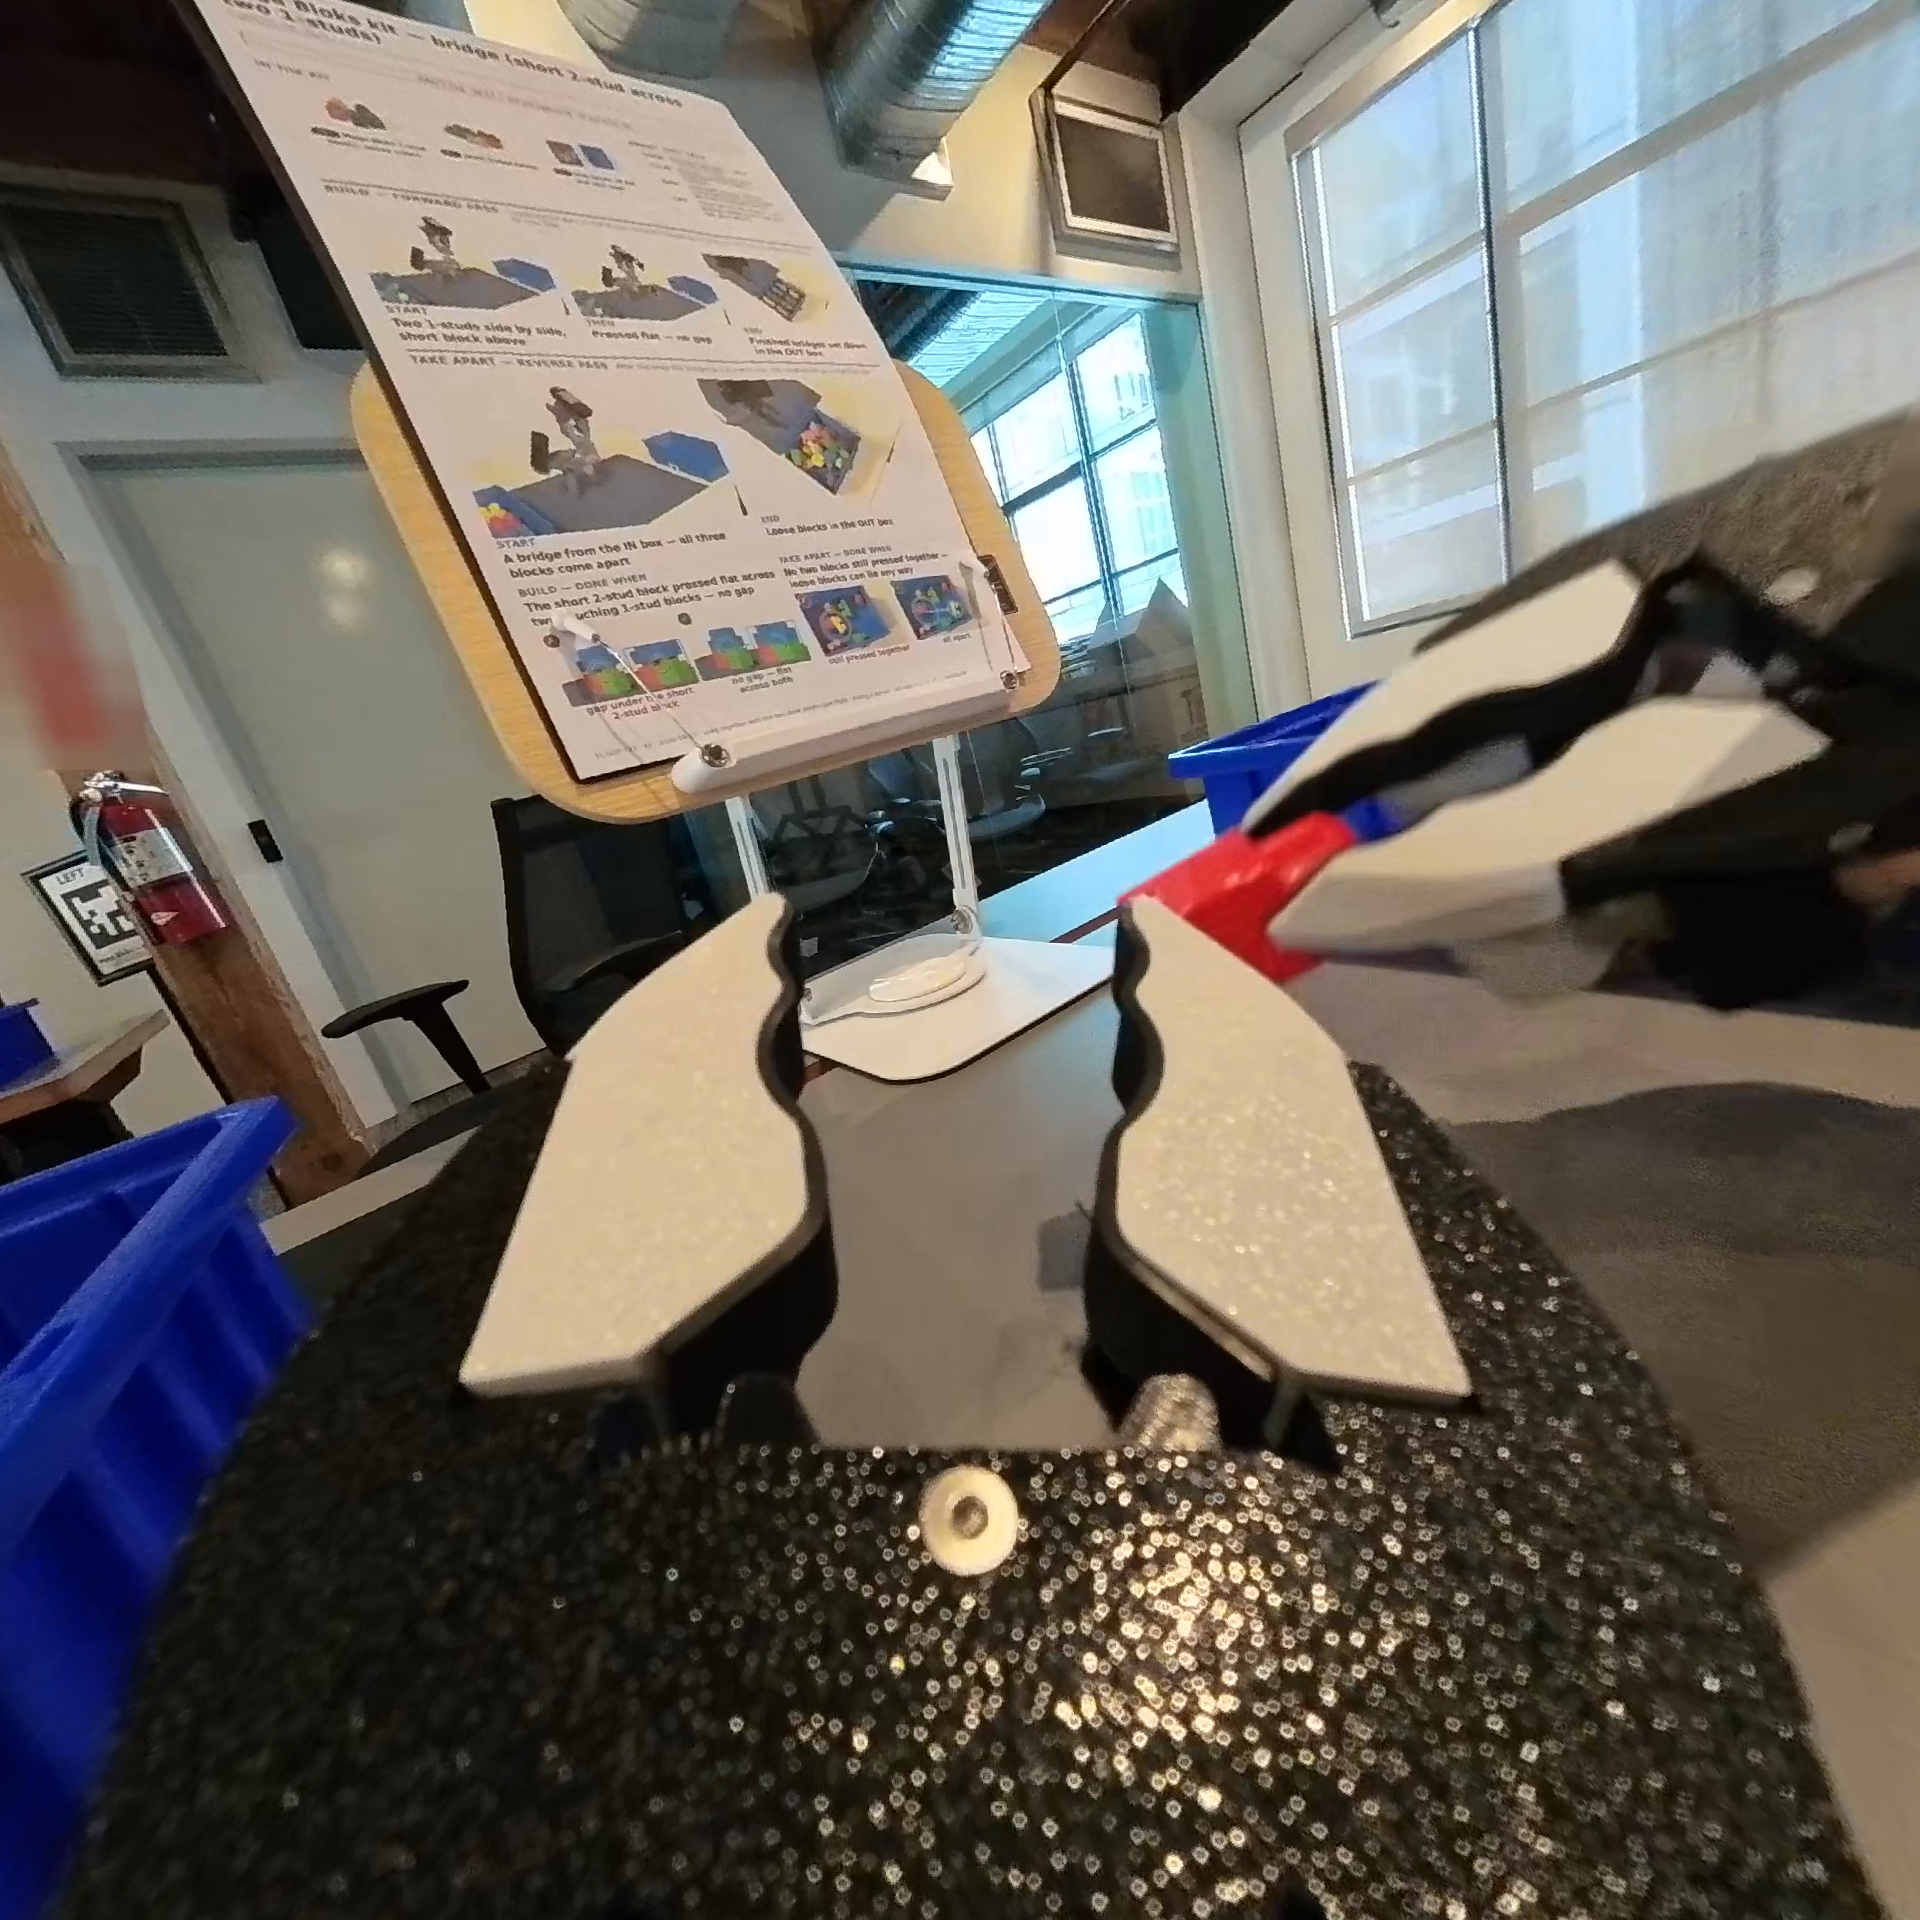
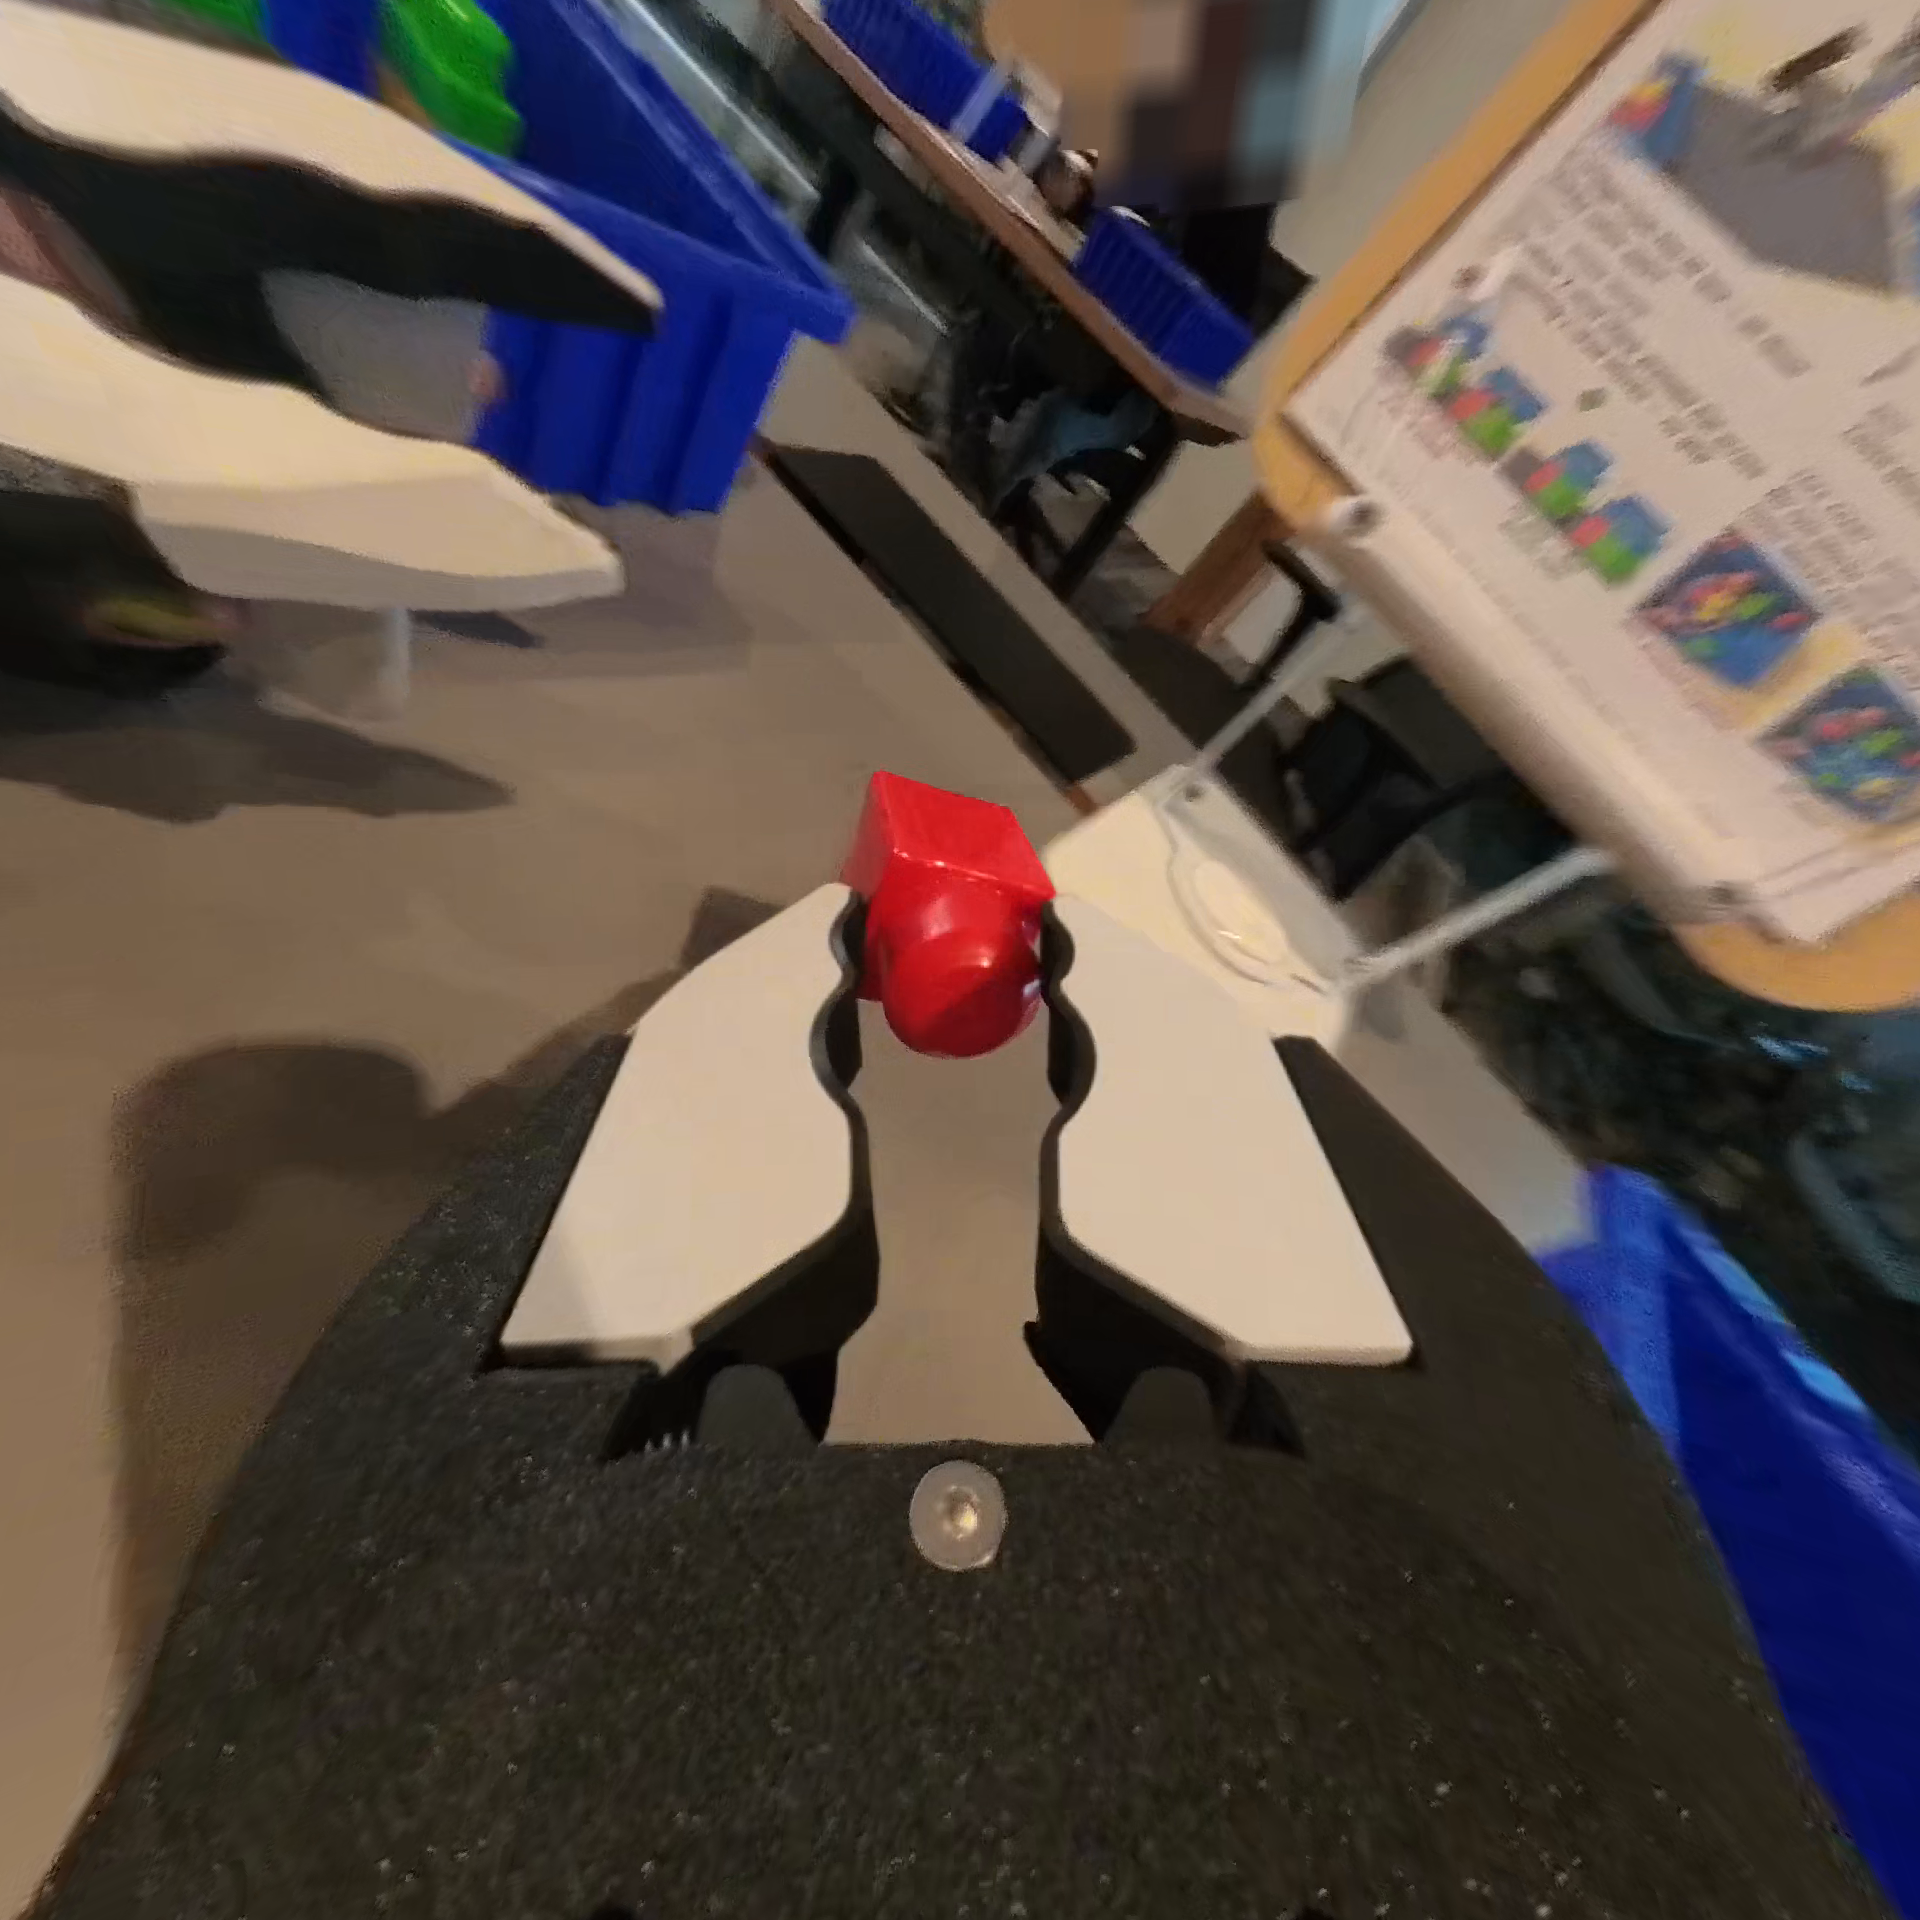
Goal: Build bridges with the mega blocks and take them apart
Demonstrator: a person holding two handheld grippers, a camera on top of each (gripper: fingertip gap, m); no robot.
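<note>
Right gripper: closed on a red block, pinched at the fingertips by its round stud; the square body sticks out past the tips. Held in the air above the worktop.
Same gripper from the left wrist view: comes in from the right, tilted, red block at its tip. A bit of blue shows just behind the red between the fingers; cannot tell whether it is a second block.
Left gripper: fingers spread wide, nothing between them. Its right fingertip sits just beside the red block; contact cannot be told.
Left gripper from the right wrist view: upper left, blurred, well apart from the block in this view.
Blue bin, left: at the left gripper's side; green pieces show in it.
Blue bin, right: behind the right gripper.
Instruction sheet: on a wooden stand, far side of the worktop.
</note>
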